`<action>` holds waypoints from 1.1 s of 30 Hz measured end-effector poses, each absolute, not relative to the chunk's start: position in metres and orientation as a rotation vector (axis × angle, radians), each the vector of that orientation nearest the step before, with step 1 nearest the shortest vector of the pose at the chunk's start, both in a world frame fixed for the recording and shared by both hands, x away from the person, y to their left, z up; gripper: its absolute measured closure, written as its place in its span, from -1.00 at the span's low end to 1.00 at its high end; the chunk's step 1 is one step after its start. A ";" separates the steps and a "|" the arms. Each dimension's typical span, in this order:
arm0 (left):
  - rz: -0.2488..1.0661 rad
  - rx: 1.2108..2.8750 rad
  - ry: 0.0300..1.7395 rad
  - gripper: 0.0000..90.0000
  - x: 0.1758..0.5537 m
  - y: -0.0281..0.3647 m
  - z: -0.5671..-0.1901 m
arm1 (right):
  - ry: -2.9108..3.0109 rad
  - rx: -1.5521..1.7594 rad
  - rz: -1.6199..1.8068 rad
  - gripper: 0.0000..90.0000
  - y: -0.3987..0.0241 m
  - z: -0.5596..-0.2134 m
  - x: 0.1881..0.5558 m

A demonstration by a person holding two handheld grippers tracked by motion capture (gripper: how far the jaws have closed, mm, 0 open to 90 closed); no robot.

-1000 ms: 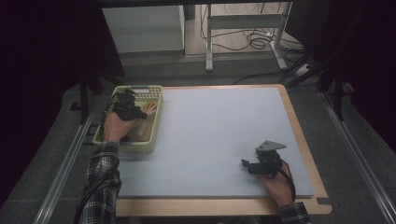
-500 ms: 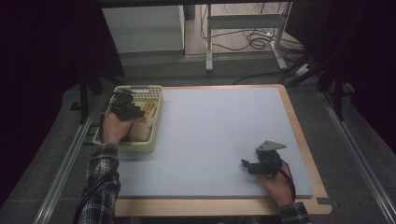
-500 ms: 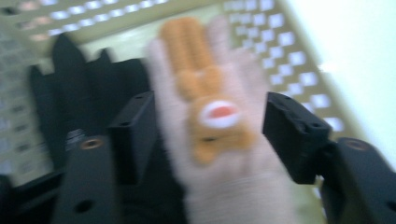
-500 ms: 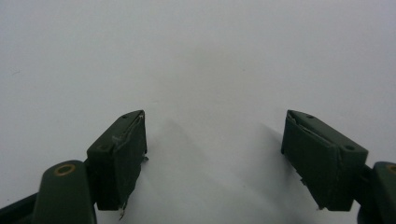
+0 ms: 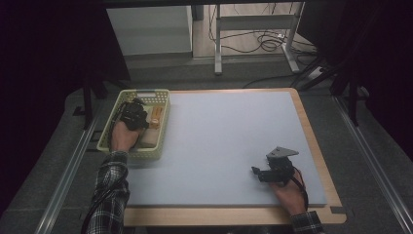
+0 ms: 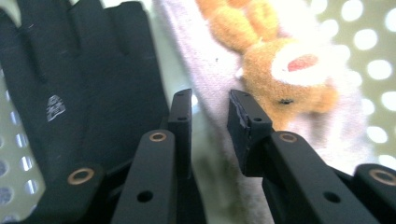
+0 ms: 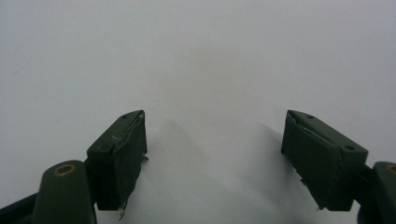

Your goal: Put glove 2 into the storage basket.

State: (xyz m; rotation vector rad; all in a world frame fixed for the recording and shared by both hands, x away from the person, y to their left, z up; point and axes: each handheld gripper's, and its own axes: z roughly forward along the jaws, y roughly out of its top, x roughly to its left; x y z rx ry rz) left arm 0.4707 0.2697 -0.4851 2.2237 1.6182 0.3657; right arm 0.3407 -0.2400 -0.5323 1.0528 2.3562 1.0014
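left gripper (image 6: 210,114): jaws narrowly parted over pale cloth beside black glove (image 6: 79,88), upper-left basket (image 5: 109,141) | advice: pinch cloth alone | right gripper (image 7: 212,154): released, lower right

basket (image 5: 111,145) pale yellow | glove (image 6: 79,88) black | plush (image 6: 285,79) orange | sleeve (image 5: 111,195) plaid

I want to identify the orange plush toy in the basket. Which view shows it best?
The left gripper view: the orange plush toy is close, its face and white muzzle plain, lying on pale pink cloth just past the jaws. The high view gives a small orange patch in the basket.
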 end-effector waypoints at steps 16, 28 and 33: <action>0.488 2.117 1.592 -0.22 0.448 0.291 -0.468 | 2.357 1.050 0.999 -0.51 -0.240 -0.532 0.341; 0.440 2.032 1.486 -0.56 0.427 0.296 -0.458 | 2.355 1.049 1.000 -0.51 -0.240 -0.532 0.341; 0.437 2.024 1.465 -0.66 0.421 0.298 -0.457 | 2.355 1.049 1.000 -0.51 -0.240 -0.532 0.341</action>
